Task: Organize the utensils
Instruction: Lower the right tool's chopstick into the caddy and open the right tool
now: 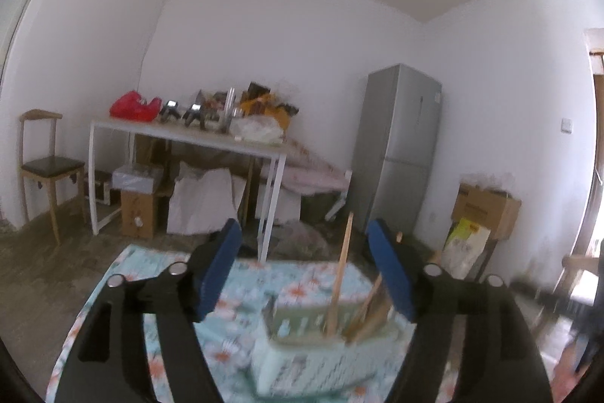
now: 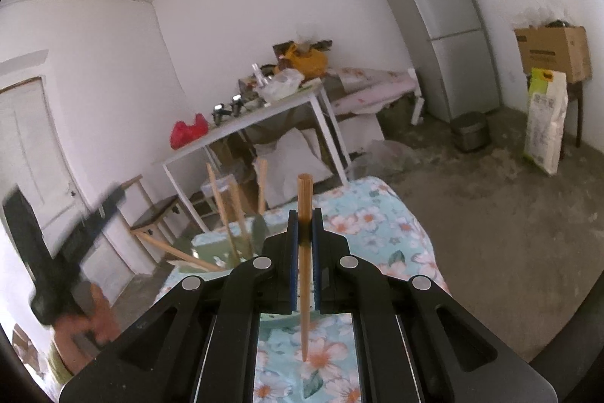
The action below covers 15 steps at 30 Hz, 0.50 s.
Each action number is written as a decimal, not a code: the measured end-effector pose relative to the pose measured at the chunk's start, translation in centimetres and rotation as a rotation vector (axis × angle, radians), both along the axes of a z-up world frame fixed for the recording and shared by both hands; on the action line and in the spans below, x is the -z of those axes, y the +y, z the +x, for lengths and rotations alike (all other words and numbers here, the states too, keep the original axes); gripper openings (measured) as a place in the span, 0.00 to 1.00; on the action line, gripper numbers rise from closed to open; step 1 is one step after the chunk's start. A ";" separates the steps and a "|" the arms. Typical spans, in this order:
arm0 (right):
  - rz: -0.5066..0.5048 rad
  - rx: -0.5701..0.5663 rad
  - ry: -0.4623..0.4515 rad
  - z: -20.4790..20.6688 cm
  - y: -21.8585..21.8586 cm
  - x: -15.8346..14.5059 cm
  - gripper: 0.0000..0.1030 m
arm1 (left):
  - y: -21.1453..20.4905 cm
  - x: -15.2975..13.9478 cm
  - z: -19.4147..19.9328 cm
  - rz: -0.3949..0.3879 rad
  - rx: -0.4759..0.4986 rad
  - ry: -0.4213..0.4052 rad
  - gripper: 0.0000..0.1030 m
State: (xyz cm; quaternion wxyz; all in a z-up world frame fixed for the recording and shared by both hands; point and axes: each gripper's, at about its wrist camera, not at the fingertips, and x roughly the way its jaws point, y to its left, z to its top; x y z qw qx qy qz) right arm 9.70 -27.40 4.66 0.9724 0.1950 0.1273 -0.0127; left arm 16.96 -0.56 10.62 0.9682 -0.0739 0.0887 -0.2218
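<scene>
A pale green utensil holder (image 1: 321, 342) stands on the flowered tablecloth (image 1: 158, 267), with several wooden chopsticks (image 1: 341, 274) standing in it. My left gripper (image 1: 304, 274) is open and empty, its blue pads on either side of the holder, just above it. My right gripper (image 2: 305, 225) is shut on a single wooden chopstick (image 2: 304, 274), held upright above the cloth (image 2: 377, 221), to the right of the holder (image 2: 215, 248). The left gripper also shows blurred at the left of the right wrist view (image 2: 71, 244).
A white table (image 1: 181, 135) piled with clutter stands by the far wall, boxes and bags beneath it. A wooden chair (image 1: 45, 165) is at the left, a grey fridge (image 1: 400, 146) and a cardboard box (image 1: 487, 206) at the right. The floor is bare concrete.
</scene>
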 end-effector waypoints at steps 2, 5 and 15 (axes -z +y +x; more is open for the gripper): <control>-0.004 -0.015 -0.028 -0.6 0.1 -1.1 0.04 | 0.5 1.0 -0.6 0.022 -0.004 0.031 0.75; -0.015 -0.037 -0.087 -1.5 0.4 -3.2 0.04 | 1.1 2.6 -1.6 0.055 -0.005 0.082 0.81; -0.102 -0.079 -0.260 -0.5 2.1 -8.5 0.04 | 1.6 7.5 -3.2 0.115 -0.008 0.246 0.90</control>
